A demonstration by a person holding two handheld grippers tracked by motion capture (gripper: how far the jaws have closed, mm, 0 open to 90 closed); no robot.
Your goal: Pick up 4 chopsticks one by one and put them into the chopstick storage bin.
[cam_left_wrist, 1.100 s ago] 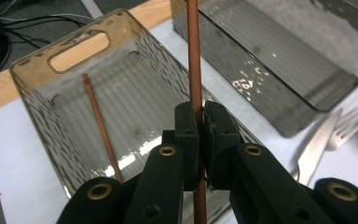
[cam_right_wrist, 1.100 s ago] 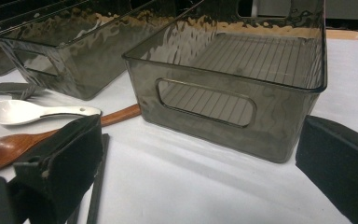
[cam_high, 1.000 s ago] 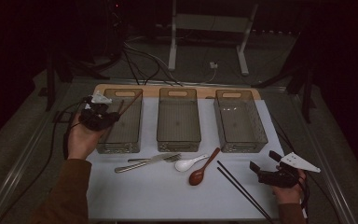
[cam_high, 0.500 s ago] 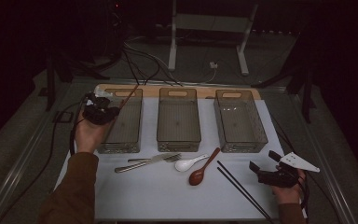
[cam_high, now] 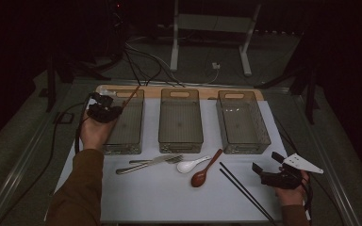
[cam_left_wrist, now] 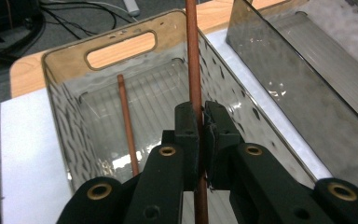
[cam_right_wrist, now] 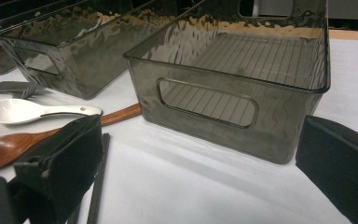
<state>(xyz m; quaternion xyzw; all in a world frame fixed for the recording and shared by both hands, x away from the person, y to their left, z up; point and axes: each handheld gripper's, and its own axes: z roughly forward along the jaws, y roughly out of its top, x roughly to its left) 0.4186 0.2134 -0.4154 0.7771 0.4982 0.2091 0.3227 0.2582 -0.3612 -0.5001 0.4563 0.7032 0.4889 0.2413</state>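
My left gripper [cam_high: 104, 110] hangs at the left rim of the left bin [cam_high: 122, 147], shut on a brown chopstick [cam_high: 131, 94]. In the left gripper view my left gripper [cam_left_wrist: 201, 116] pinches that chopstick [cam_left_wrist: 193, 56], which points over the bin [cam_left_wrist: 56, 93] toward its far handle. A second brown chopstick [cam_left_wrist: 127, 121] lies on the bin floor. My right gripper [cam_high: 267, 162] rests at the mat's front right, jaws wide apart with nothing between them. In the right gripper view my right gripper [cam_right_wrist: 205, 186] faces the right bin [cam_right_wrist: 205, 107].
A middle bin [cam_high: 180, 141] and a right bin [cam_high: 245, 146] stand on the white mat. In front lie a knife and fork [cam_high: 146, 162], a white spoon [cam_high: 191, 165], a wooden spoon [cam_high: 205, 172] and two black chopsticks [cam_high: 245, 190]. Cables trail at the back left.
My left hand has shifted a little right and down toward the left bin, still gripping the brown chopstick. The right hand has stayed where it was.
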